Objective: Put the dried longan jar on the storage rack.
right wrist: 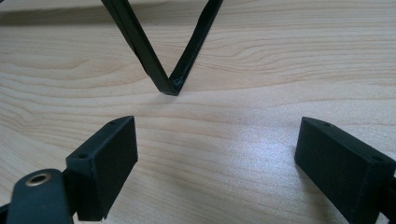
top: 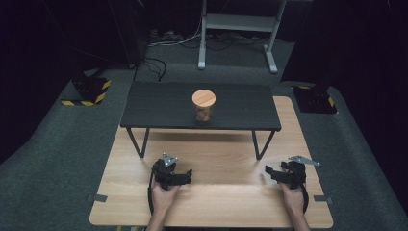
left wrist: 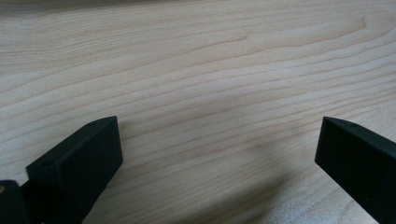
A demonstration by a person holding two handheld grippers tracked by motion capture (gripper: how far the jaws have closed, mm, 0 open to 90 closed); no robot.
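**Both tools idle, jar untouched on the raised shelf**

Forearms and hands came in nearest the camera at the bottom of the high view, resting on the pale wooden table (top: 211, 202). Beyond them stood the black shelf (top: 159, 108) on hairpin legs, one leg (right wrist: 161, 70) close ahead in the right gripper view. The left tool (top: 179, 177) and right tool (top: 273, 173) lay low on the table near its front edge, well apart, each with jaws spread wide and nothing between them but bare wood. The jar (top: 204, 107), with its round wooden lid, stood upright near the shelf's middle, long axis vertical, lid upward, well apart from both tools. By my judgement nothing had begun: reaching and grasping all remained.
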